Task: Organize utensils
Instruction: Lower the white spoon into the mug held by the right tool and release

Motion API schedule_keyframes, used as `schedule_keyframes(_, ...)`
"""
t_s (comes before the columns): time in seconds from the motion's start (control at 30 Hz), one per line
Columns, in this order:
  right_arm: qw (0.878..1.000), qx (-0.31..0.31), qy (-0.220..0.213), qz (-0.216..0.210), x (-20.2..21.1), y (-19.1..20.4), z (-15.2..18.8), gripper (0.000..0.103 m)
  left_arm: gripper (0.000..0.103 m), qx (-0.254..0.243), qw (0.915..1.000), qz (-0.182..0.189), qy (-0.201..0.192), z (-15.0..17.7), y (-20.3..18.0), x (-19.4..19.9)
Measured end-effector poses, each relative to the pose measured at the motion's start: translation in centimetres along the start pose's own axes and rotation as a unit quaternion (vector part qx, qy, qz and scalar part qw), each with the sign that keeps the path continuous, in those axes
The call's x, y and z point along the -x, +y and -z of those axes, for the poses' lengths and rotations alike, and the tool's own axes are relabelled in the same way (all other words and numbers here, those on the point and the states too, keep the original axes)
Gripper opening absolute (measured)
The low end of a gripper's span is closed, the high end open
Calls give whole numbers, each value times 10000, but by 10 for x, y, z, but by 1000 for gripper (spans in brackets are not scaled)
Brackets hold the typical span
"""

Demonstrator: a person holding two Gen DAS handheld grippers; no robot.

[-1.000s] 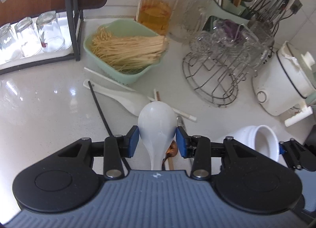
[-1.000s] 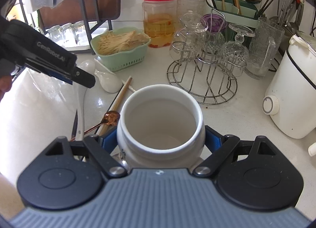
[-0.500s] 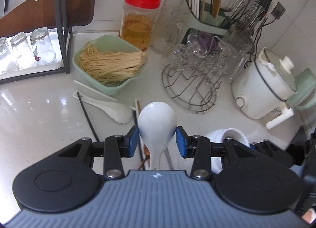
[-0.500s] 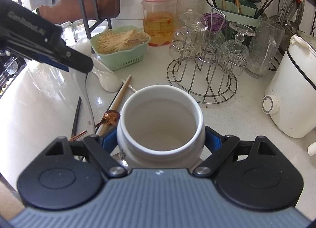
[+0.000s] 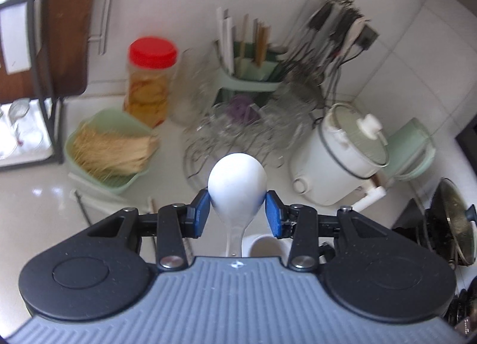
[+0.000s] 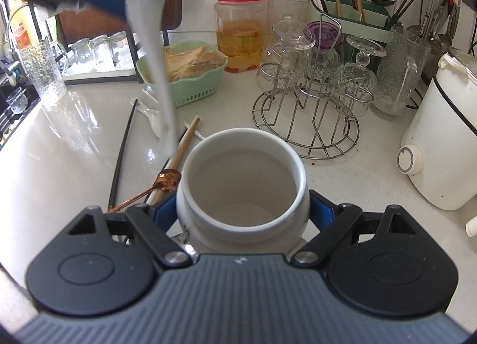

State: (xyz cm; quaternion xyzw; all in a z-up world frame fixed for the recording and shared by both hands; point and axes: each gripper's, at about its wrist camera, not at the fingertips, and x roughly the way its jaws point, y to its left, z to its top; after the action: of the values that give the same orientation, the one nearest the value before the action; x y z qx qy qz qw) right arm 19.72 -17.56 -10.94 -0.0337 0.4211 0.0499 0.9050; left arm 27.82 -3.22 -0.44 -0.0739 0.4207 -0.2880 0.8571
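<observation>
Left gripper (image 5: 237,214) clamps the ladle (image 5: 237,186) by its bowl, handle hanging at ten o'clock of the jar (image 6: 243,183) (still empty), which the right gripper (image 6: 243,212) grips; chopsticks (image 6: 186,141) and spoon (image 6: 167,180) remain.

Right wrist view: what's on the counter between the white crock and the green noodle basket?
In the right wrist view, between the white crock and green basket lie a wooden chopstick, a copper spoon and a white spoon; the held ladle's handle hangs above.
</observation>
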Motion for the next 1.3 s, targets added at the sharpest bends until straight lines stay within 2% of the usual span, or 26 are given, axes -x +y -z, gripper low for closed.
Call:
schedule_keyframes(0.13,10000,1,-18,-4,0,0,0,91,46,-155,9996,250,11,-7,-17,1)
schedule_keyframes(0.3,10000,14,-52,-6,1,0,2,91,46,-489,9980,350,208,0,-38,-12)
schedule_keyframes(0.67,9999,-31,-151,12,3,-1,4,91,46,-1071,9885,264,1030,30,-45,-61)
schedule_keyframes(0.87,9998,-78,-198,59,3,0,6,91,46,-1115,9828,263,1452,37,-41,-76)
schedule_keyframes(1.3,9998,-60,-196,88,2,3,6,91,46,-1423,9731,146,1809,30,-48,-86)
